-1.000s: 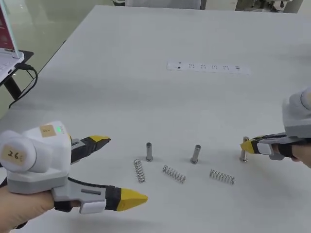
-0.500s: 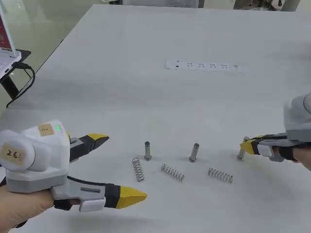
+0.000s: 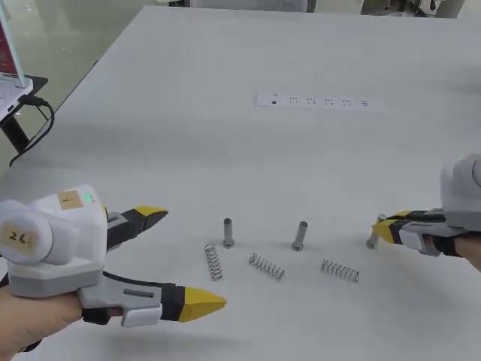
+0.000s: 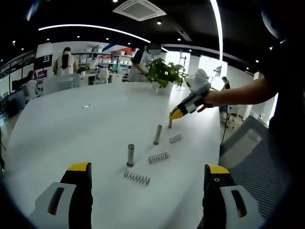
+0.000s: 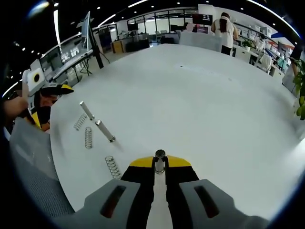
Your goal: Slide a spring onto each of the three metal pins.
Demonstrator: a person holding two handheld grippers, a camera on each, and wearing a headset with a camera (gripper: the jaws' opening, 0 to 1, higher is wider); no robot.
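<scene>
1. The right gripper (image 3: 385,228) is pressed together on the right pin (image 5: 159,155). The pin is pinched near its top between the yellow tips.
2. The grip is judged to be there to steady or lift the pin so a spring can be threaded over it. Whether the pin's foot is off the table (image 3: 225,150) cannot be told.
3. The left gripper (image 3: 178,259) is spread wide and nothing is held. It is kept low over the table near the left spring (image 3: 213,261), probably ready to pick up a spring.
4. The left pin (image 3: 228,232) and the middle pin (image 3: 301,235) are standing on end on the table. They are bare and well apart from each other.
5. The middle spring (image 3: 267,267) and the right spring (image 3: 340,271) lie flat like the left one. One spring is set just in front of each pin, so the pairing is clear.
6. Progress is judged at zero of three, since no spring is seated on a pin.
7. The next move calls for a spring to be pinched on its side so that the bore is left open. The springs are light and likely to roll or be squashed, so a soft grip is advised.
8. A power strip (image 3: 319,101) lies well behind the work and is not involved.
</scene>
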